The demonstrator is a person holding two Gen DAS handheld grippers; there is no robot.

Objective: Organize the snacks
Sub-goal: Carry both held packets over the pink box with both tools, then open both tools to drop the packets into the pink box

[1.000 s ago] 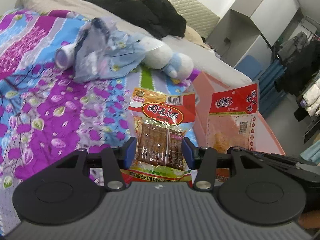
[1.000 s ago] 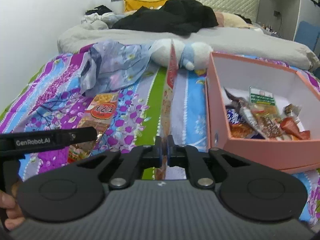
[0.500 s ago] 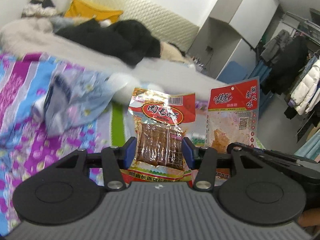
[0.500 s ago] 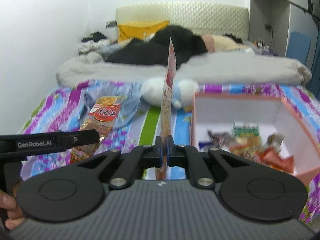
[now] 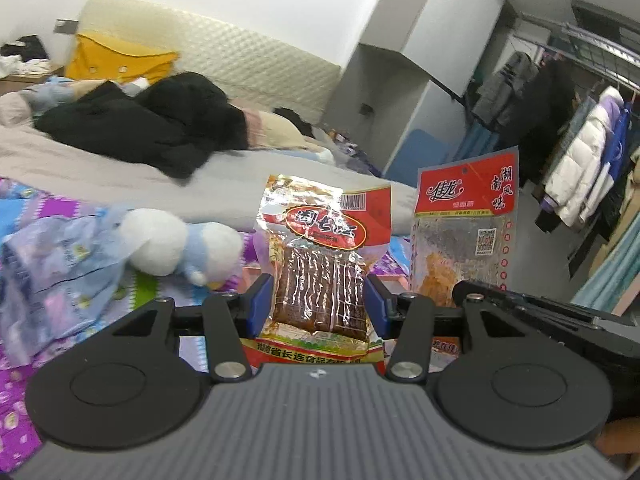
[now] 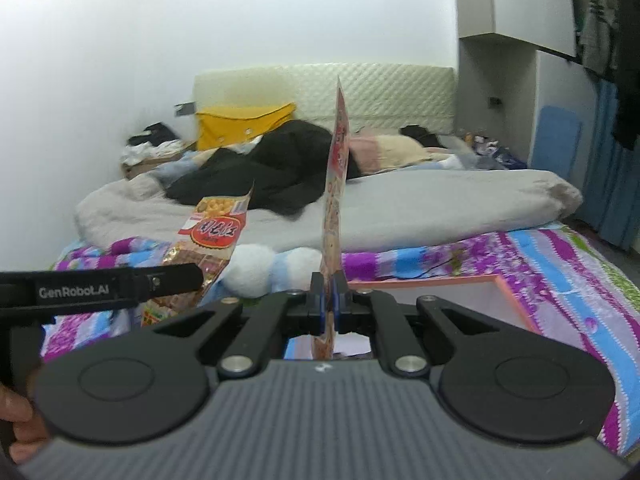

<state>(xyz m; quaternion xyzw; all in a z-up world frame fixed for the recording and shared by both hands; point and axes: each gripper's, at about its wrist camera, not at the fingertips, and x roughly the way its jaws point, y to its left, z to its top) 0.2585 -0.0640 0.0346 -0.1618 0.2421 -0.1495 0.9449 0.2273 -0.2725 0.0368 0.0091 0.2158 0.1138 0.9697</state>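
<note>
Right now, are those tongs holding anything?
Yes. The left tongs grip a brown snack packet by its lower sides; the right tongs pinch a red packet's lower part.

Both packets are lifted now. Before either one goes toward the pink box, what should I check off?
1. Left gripper shut on brown snack packet: ok.
2. Right gripper shut on red-topped packet: ok.
3. Pink box rim in view ahead: ok.
4. Room left inside the box: cannot tell, interior hidden.
5. Plush toy outside the box: ok.
</note>
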